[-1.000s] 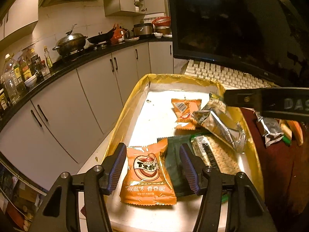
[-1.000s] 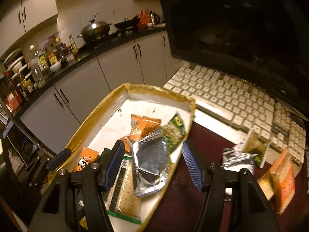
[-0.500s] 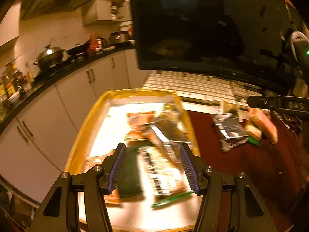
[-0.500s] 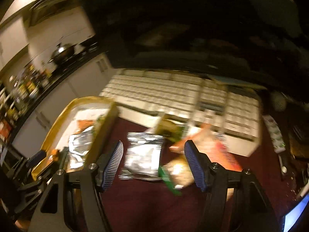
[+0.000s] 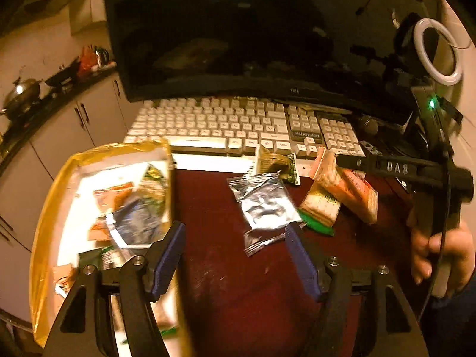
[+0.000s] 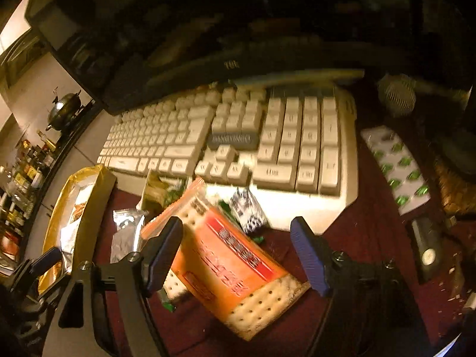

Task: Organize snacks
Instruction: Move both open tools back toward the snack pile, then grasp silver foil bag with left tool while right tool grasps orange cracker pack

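In the left wrist view my left gripper point(image 5: 235, 255) hangs over the dark red table, its jaws opening with nothing between them. Just ahead lies a silver packet point(image 5: 261, 202), with a green-edged cracker packet point(image 5: 319, 205) and an orange cracker packet point(image 5: 354, 193) to its right. The yellow-rimmed tray point(image 5: 44, 208) at the left holds several snack packets. My right gripper point(image 6: 238, 253) hovers over the orange cracker packet point(image 6: 232, 264); its jaws are opening and the pads stand clear of the packet. A small blue-and-white packet point(image 6: 248, 208) lies beyond it.
A white keyboard point(image 5: 226, 125) and a dark monitor point(image 5: 253, 35) stand behind the snacks. A blister pack point(image 6: 395, 166), a microphone point(image 6: 397, 95) and a small dark device point(image 6: 427, 247) lie at the right. A hand point(image 5: 440, 253) holds the right gripper point(image 5: 357, 163).
Both grippers have swung right, away from the tray and over the loose packets on the red table. Both sets of jaws stand wider apart than before.
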{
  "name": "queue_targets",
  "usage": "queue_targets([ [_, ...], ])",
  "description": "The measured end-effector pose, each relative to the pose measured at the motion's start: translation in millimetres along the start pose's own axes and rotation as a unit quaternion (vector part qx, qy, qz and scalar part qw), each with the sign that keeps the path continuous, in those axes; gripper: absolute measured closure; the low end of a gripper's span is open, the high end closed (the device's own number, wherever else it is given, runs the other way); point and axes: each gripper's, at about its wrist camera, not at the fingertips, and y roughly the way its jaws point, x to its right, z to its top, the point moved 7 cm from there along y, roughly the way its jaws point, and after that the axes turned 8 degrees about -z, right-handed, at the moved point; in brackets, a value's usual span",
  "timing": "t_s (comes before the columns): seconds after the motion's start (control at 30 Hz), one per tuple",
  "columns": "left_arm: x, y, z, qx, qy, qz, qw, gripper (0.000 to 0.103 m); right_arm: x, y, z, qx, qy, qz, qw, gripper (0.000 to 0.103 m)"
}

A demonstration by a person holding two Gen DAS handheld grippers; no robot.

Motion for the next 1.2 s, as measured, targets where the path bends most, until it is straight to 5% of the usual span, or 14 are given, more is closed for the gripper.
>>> queue_targets([
  [0.27, -5, 46, 16, -0.048, -0.053, -0.008, 0.9974, 0.03, -21, -4, -15, -0.034, -0.038, 0.052, 0.997, 0.021],
  [0.53, -2, 71, 16, -0.077, -0.059, -0.009, 0.9952, 0.025, -46, -6, -36, -0.039, -0.142, -0.015, 0.989, 0.019],
  [0.77, 6, 85, 18, -0.069, -0.045, 0.004, 0.9966, 0.018, -27, -6, -30, -0.04, -0.112, -0.031, 0.992, 0.041],
  [1.13, 4, 104, 11, -0.055, -0.03, 0.013, 0.998, 0.017, -15, 1, -24, -0.025, -0.094, -0.08, 0.992, 0.045],
  [1.2, 2, 104, 11, -0.047, -0.029, 0.017, 0.9983, 0.024, -15, 0, -23, -0.023, -0.093, -0.083, 0.992, 0.045],
])
